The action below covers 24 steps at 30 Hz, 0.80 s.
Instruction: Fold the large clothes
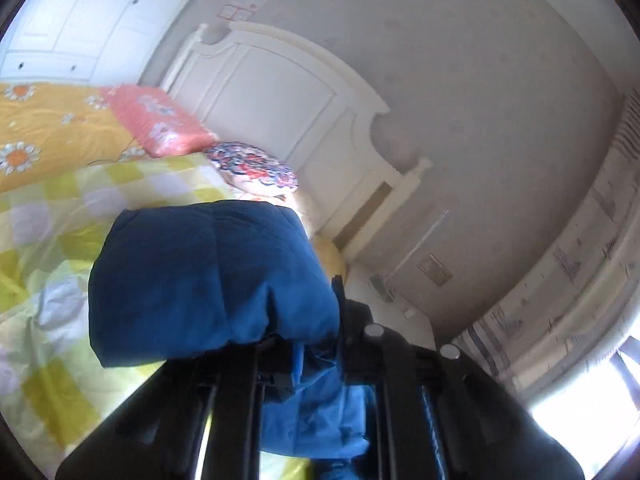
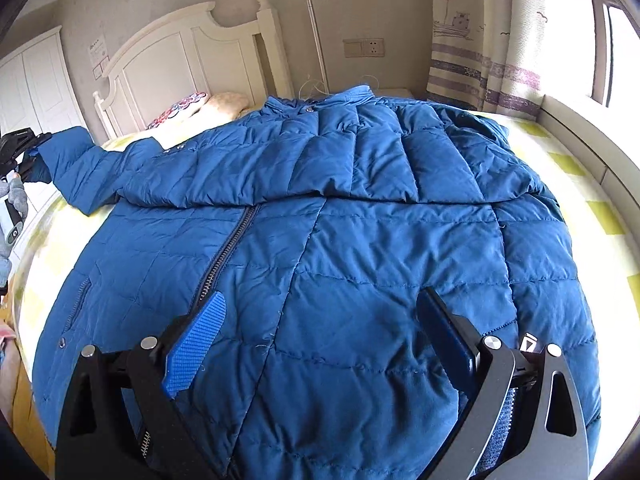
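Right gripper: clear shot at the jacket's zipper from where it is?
Probably yes. The right gripper hangs open just above the blue jacket, and the zipper lies exposed by its left finger. Nothing lies between them.

The left gripper's (image 1: 298,354) fingertips are buried under a bunched blue sleeve (image 1: 212,280). The jacket's (image 2: 320,260) hem is cut off at the right-wrist view's lower edge. A notice on the wall (image 2: 97,53) is too small to read.
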Available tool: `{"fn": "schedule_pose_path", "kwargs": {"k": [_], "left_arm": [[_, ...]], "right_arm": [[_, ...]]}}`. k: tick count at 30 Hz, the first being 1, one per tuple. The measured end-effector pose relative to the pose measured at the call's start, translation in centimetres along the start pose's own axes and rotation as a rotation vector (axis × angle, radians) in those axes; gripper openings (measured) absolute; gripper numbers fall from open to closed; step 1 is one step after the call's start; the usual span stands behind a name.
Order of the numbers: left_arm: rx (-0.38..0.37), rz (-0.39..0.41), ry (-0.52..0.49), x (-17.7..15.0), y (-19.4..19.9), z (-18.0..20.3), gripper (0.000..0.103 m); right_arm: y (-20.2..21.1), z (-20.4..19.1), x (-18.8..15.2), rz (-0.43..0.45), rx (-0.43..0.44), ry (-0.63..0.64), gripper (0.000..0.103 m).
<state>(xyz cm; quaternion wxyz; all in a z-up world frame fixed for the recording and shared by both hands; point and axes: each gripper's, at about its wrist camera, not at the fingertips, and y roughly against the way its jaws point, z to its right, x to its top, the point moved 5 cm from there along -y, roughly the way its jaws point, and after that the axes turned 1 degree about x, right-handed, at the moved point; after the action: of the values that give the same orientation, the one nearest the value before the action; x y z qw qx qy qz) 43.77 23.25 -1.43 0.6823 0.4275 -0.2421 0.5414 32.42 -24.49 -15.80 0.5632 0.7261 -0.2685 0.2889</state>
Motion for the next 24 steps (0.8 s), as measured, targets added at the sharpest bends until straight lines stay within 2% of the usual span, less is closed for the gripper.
{"fn": "schedule_pose_path", "kwargs": {"k": [3, 6, 7, 10, 11, 12, 15, 16, 17, 19, 21, 22, 24], "left_arm": [[-0.125, -0.096, -0.289, -6.3, -1.8, 12.6, 0.013], [-0.218, -0.26, -0.479, -15.7, -3.9, 20.6, 0.023], [-0.235, -0.322, -0.52, -19.1, -4.7, 22.2, 0.027], [-0.24, -0.552, -0.612, -28.4, -7.8, 23.4, 0.053], [-0.243, -0.601, -0.643, -30.7, -8.6, 23.3, 0.054], [-0.206, -0.591, -0.699, -31.8, -8.8, 23.2, 0.055], [-0.232, -0.597, -0.678, -31.0, -8.5, 23.1, 0.063], [-0.226, -0.602, -0.676, -30.7, -8.2, 22.9, 0.069], [-0.202, -0.585, -0.69, -30.2, -7.8, 22.7, 0.07], [-0.211, -0.502, -0.702, -27.9, -5.8, 22.8, 0.07], [-0.222, -0.388, -0.662, -25.0, -2.8, 21.7, 0.077], [-0.202, -0.331, -0.626, -23.2, -1.7, 21.0, 0.083], [-0.137, -0.249, -0.508, -20.4, -0.5, 17.6, 0.088]], "right_arm": [[0.2, 0.4, 0.2, 0.017, 0.006, -0.027, 0.093], [0.1, 0.5, 0.3, 0.014, -0.008, -0.034, 0.093], [0.0, 0.6, 0.3, 0.012, -0.014, -0.039, 0.093], [0.0, 0.9, 0.2, 0.01, -0.016, -0.052, 0.093], [-0.1, 0.9, 0.2, 0.007, -0.015, -0.054, 0.093], [-0.2, 0.9, 0.1, 0.002, -0.013, -0.054, 0.093], [-0.3, 0.8, 0.0, -0.003, -0.01, -0.051, 0.093], [-0.4, 0.8, 0.1, -0.004, -0.007, -0.052, 0.093], [-0.4, 0.8, 0.0, -0.005, -0.006, -0.055, 0.093], [-0.3, 0.8, 0.1, -0.002, -0.004, -0.056, 0.093], [-0.2, 0.7, 0.0, 0.006, -0.001, -0.057, 0.093], [-0.1, 0.8, 0.0, 0.006, 0.001, -0.058, 0.093], [-0.1, 0.8, 0.0, 0.006, 0.0, -0.058, 0.093]]}}
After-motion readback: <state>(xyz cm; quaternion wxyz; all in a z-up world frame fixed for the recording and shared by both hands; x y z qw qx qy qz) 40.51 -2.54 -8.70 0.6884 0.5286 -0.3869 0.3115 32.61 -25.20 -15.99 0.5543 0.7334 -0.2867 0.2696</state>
